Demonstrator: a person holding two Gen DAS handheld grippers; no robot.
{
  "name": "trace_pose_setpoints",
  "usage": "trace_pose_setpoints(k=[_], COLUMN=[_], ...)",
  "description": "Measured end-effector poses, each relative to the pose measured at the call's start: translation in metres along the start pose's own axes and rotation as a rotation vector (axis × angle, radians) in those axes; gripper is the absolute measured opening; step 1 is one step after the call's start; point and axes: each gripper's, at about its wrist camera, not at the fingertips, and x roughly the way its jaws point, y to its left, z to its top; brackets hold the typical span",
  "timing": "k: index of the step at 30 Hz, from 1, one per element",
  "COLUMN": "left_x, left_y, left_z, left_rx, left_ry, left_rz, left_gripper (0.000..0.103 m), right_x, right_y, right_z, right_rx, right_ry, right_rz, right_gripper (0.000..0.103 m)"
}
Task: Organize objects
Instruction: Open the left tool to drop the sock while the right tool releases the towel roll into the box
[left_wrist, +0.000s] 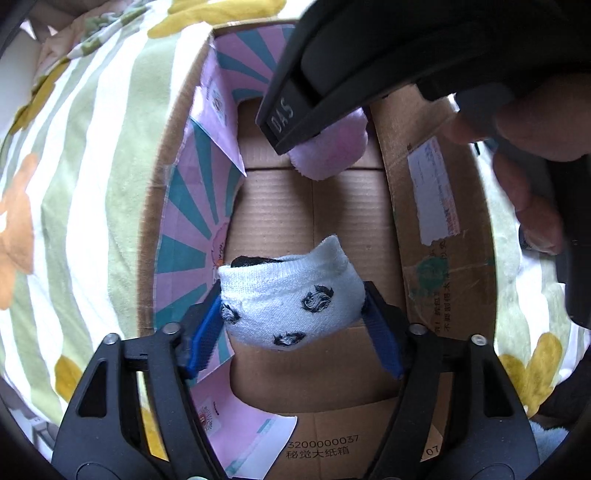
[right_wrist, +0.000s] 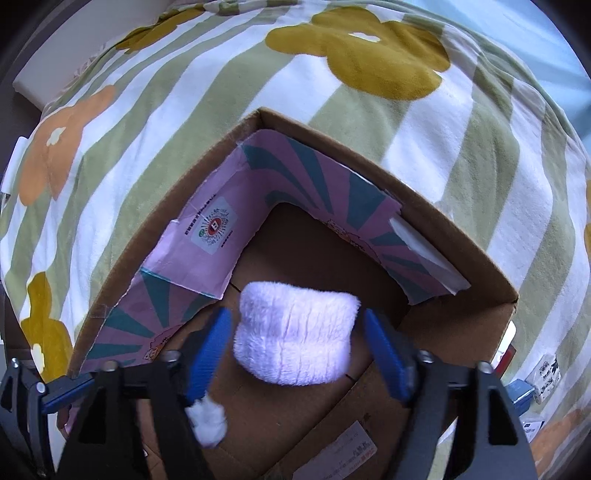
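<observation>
- Left gripper (left_wrist: 291, 314): blue fingers spread, white spotted sock (left_wrist: 290, 301) between them, pads seemingly just touching its sides.
- Right gripper (right_wrist: 297, 347): fingers apart, fluffy lilac sock (right_wrist: 295, 332) loose between them.
- Both socks sit inside the cardboard box (right_wrist: 461, 236) on the striped floral blanket (right_wrist: 221, 92).

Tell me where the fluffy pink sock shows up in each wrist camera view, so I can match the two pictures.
Left wrist view: the pink sock sits upper centre, partly hidden under the other gripper's black body, over the box floor.
Right wrist view: the pink sock is lower centre, between the blue fingers of the open right gripper.
Shared landmark: the cardboard box with its pink and teal striped lining.
</observation>
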Motion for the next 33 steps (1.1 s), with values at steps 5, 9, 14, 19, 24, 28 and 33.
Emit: trace_pose_setpoints(k=[5,9,14,19,24,28,33], left_x=[-0.019,-0.017,-0.016,-0.023,-0.047,-0.074,-0.106], left_y=[-0.013,-0.02,-0.024,-0.024,-0.008,-0.008,0.009], left_z=[-0.006,-0.011,-0.016,-0.02,-0.023,-0.028,-0.037], left_rx=[0.052,0.062,0.054,0.05,0.034,0.027,0.009], left_ry=[-0.06,-0.046,-0.04,-0.051,-0.079,-0.112,-0.155], left_rz=[0.031,0.027,0.014,0.008,0.013,0.021,0.03], left_gripper=[0.103,0.103,0.103,0.103,0.103,0.103,0.103], right_x=[-0.004,-0.007,-0.012,-0.027,-0.055,-0.086,-0.125], right_y=[0.002,0.003,0.014,0.015,0.018,0.021,0.026], right_z=[-0.003,0.0,0.0,-0.002,-0.005,-0.011,-0.025], right_rx=[-0.012,0.002,-0.032,0.023,0.049,0.059,0.085], right_ry=[-0.027,-0.032,-0.047,-0.074,-0.106,-0.133,-0.169], right_rz=[0.011,0.008,-0.008,0.026,0.01,-0.014,-0.041], right_gripper=[0.102,0.102,0.102,0.102,0.102,0.102,0.102])
